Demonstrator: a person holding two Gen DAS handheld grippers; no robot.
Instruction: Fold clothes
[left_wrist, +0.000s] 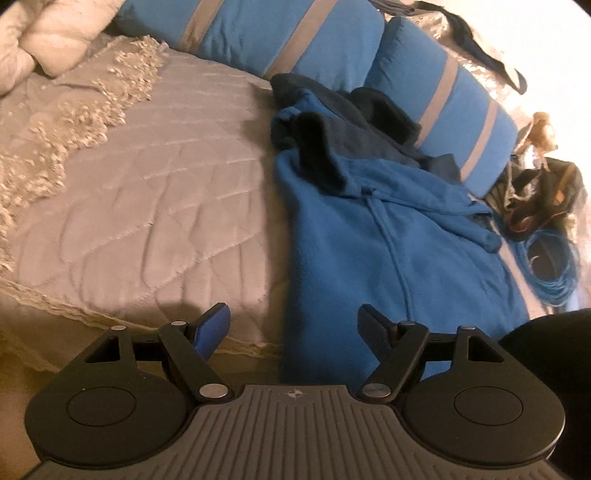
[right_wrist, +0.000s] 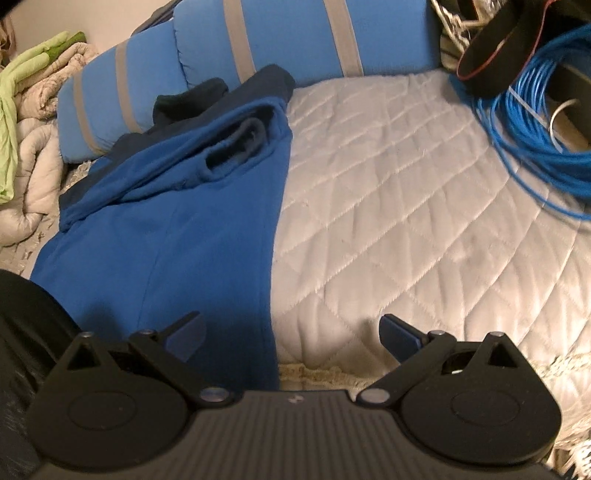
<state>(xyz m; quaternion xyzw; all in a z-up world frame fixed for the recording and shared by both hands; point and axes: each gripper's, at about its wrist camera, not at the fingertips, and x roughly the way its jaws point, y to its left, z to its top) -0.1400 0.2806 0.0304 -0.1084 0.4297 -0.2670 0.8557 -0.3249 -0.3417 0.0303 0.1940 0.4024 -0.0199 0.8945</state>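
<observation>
A blue fleece hoodie (left_wrist: 388, 251) with a dark navy lining lies lengthwise on the quilted bedspread (left_wrist: 147, 192), hood end toward the pillows. In the right wrist view the same hoodie (right_wrist: 177, 229) fills the left half. My left gripper (left_wrist: 295, 321) is open just above the near left corner of the hoodie's hem, its right finger over the fabric and its left finger over the quilt. My right gripper (right_wrist: 291, 332) is open above the hem's right corner, straddling the garment's edge. Nothing is between either pair of fingers.
Two blue pillows with grey stripes (left_wrist: 258, 33) (right_wrist: 295, 33) lie at the head of the bed. A coil of blue cable (right_wrist: 543, 122) and a dark strap rest at the right. Crumpled pale and green bedding (right_wrist: 26, 110) sits at the left.
</observation>
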